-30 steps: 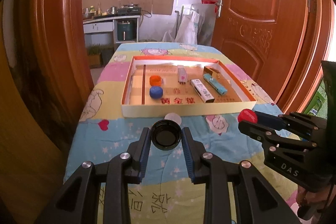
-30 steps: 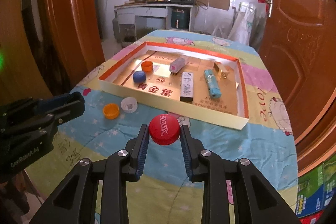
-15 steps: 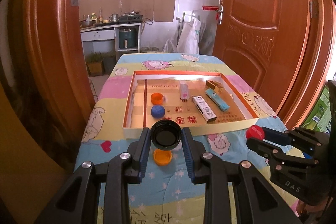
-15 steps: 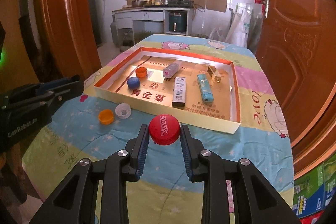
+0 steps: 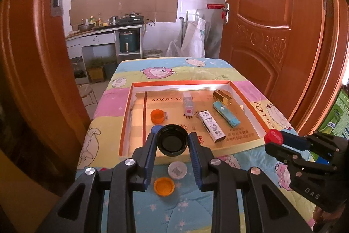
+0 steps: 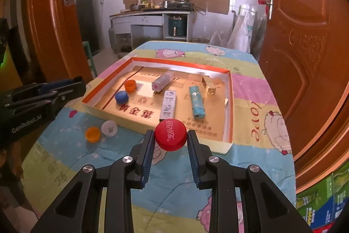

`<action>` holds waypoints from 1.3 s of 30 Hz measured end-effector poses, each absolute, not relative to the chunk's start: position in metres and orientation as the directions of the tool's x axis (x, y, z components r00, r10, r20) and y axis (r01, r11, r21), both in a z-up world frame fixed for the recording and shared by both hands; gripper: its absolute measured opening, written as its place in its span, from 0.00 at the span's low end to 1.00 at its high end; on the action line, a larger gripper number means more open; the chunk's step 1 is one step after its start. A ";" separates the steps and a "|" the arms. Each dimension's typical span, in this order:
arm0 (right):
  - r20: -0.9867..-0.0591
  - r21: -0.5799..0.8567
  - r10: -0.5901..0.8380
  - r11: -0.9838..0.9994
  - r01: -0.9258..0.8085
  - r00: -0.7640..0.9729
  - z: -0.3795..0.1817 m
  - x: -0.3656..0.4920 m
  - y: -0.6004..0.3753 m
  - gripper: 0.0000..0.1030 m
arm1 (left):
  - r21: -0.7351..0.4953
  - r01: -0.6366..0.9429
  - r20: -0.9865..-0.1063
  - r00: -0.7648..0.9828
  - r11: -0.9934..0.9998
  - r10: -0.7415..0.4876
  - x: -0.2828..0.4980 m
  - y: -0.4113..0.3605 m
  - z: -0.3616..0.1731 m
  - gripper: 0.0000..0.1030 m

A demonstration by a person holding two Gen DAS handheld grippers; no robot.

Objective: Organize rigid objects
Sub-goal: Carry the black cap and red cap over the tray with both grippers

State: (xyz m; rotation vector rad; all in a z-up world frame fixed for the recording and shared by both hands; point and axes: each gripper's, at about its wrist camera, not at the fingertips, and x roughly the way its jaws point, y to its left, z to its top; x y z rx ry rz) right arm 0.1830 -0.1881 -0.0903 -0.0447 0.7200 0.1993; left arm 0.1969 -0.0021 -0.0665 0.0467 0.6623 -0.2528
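Note:
My left gripper is shut on a black bottle cap, held open side toward the camera above the near edge of the shallow orange-rimmed box. My right gripper is shut on a red bottle cap, also held in the air before the box; it shows at the right of the left wrist view too. Inside the box lie an orange cap, a blue cap, and several small boxes and tubes. On the blanket before the box rest an orange cap and a white cap.
The table wears a pastel cartoon blanket. Orange wooden doors flank it on both sides. A kitchen counter stands beyond the far end. Coloured cartons sit on the floor at the right.
Both grippers have drawn back and risen slightly with their caps, so the box looks farther away. The orange and white caps on the blanket have come into the left wrist view.

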 end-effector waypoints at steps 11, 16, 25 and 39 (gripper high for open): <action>-0.644 0.008 0.156 0.980 -0.198 0.749 -0.083 0.204 -0.197 0.30 | -0.025 0.272 -0.634 0.739 0.962 -0.226 0.226 -0.019 -0.068 0.30; -0.639 0.008 0.155 0.981 -0.195 0.753 -0.083 0.213 -0.201 0.30 | -0.020 0.284 -0.648 0.726 0.959 -0.229 0.238 -0.028 -0.071 0.30; -0.638 0.007 0.133 0.986 -0.166 0.758 -0.083 0.232 -0.217 0.30 | -0.023 0.299 -0.676 0.698 0.954 -0.235 0.258 -0.042 -0.083 0.30; -0.670 0.056 0.134 0.990 -0.131 0.730 -0.098 0.275 -0.242 0.30 | -0.050 0.276 -0.705 0.671 0.960 -0.230 0.285 -0.047 -0.099 0.30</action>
